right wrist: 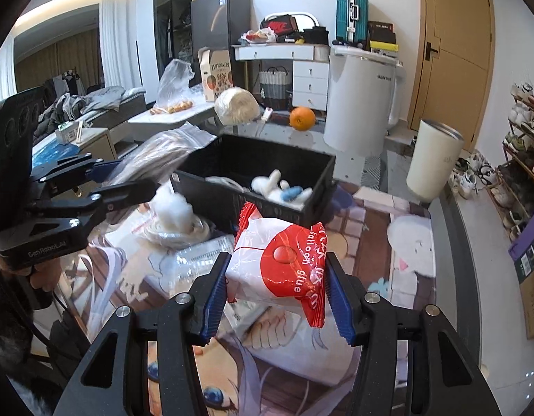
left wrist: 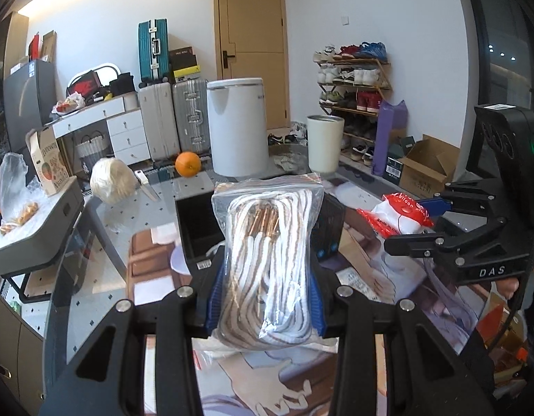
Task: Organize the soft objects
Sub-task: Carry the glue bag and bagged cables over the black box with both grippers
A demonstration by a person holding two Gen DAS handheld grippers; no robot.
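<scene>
My left gripper [left wrist: 265, 298] is shut on a clear zip bag of white-and-brown cord [left wrist: 267, 260], held upright above the table in front of the black bin [left wrist: 194, 228]. In the right wrist view this bag [right wrist: 163, 159] hangs blurred at the bin's left edge. My right gripper [right wrist: 277, 291] is shut on a red-and-white balloon glue packet [right wrist: 277, 267], held above the printed mat short of the black bin [right wrist: 319, 187]. The packet also shows in the left wrist view [left wrist: 398, 216]. The bin holds a white and blue soft toy [right wrist: 281, 187].
A tuft of white stuffing [right wrist: 171, 208] and a clear bag [right wrist: 201, 253] lie on the mat left of the bin. A yarn ball [right wrist: 235, 105], an orange [right wrist: 302, 118], a large white canister [right wrist: 360, 100] and a cream cup [right wrist: 433, 163] stand behind it.
</scene>
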